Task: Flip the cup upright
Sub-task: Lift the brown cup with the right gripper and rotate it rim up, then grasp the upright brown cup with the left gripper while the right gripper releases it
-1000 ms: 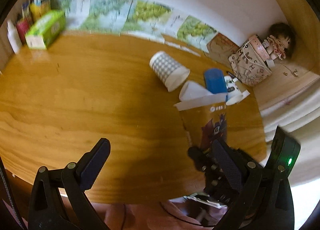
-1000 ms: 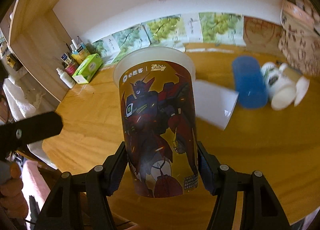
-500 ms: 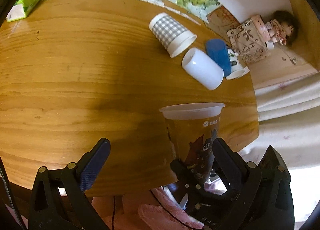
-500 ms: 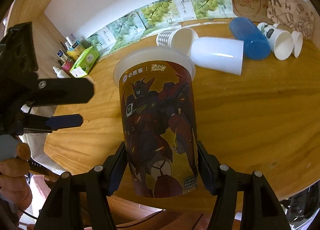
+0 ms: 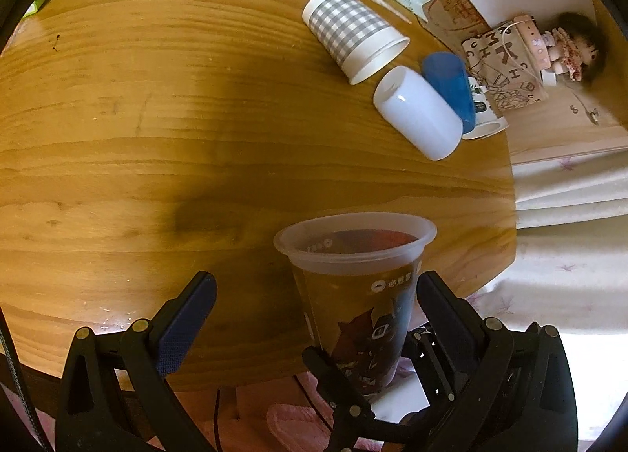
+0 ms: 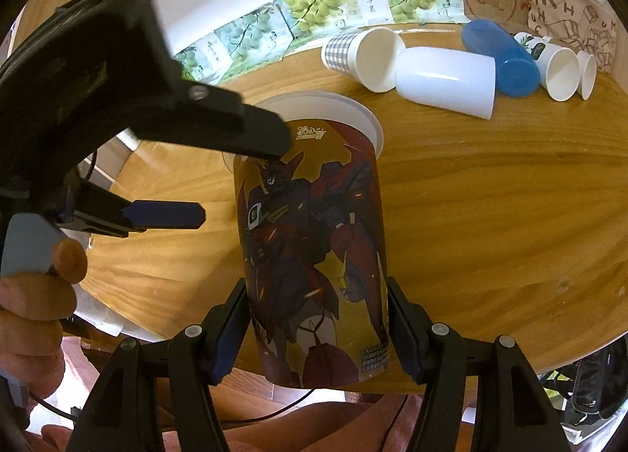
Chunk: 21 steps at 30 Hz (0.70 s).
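My right gripper (image 6: 318, 328) is shut on a tall yellow cup with a red robot print (image 6: 312, 255), held upright with its open mouth up above the near edge of the wooden table (image 6: 490, 216). In the left wrist view the cup (image 5: 361, 295) sits between the fingers of my open left gripper (image 5: 310, 314), nearer the right finger. The left gripper (image 6: 165, 177) reaches in from the left in the right wrist view, one finger over the cup's rim.
Several cups lie on their sides at the far right: a checked paper cup (image 5: 353, 35), a white cup (image 5: 420, 114), a blue cup (image 5: 447, 83) and small white cups (image 6: 557, 67). A patterned bag and a doll (image 5: 565, 47) stand beyond them.
The left gripper has moved in toward the cup, so the cup now lies between its open fingers. The right gripper still holds the cup upright near the table's front edge.
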Available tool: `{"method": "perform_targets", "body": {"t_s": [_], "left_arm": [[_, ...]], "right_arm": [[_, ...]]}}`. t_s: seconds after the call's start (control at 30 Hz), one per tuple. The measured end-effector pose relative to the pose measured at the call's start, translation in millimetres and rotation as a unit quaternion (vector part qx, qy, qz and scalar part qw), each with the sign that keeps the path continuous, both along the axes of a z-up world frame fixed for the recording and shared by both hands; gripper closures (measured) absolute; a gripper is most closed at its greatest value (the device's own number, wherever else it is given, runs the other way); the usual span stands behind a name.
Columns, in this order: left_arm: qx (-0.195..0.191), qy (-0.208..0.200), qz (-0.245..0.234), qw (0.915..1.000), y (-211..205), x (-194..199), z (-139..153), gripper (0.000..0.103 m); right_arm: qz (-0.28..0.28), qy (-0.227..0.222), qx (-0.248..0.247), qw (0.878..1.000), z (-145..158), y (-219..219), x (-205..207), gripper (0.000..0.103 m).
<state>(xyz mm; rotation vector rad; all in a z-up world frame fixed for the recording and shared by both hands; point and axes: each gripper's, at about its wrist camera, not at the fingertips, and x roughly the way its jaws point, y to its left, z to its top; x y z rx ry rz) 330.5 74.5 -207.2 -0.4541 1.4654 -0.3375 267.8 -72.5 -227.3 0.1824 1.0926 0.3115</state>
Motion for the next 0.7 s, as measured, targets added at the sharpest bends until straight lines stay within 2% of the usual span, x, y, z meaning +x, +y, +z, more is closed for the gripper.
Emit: {"method": "perform_targets", "body": {"t_s": [0.7], "left_arm": [[-0.021,0.047,0.002,0.9987,-15,7,-25,0.001]], "right_arm": [[0.0,0.027,0.003,1.0,-14,5,14,0.037]]}}
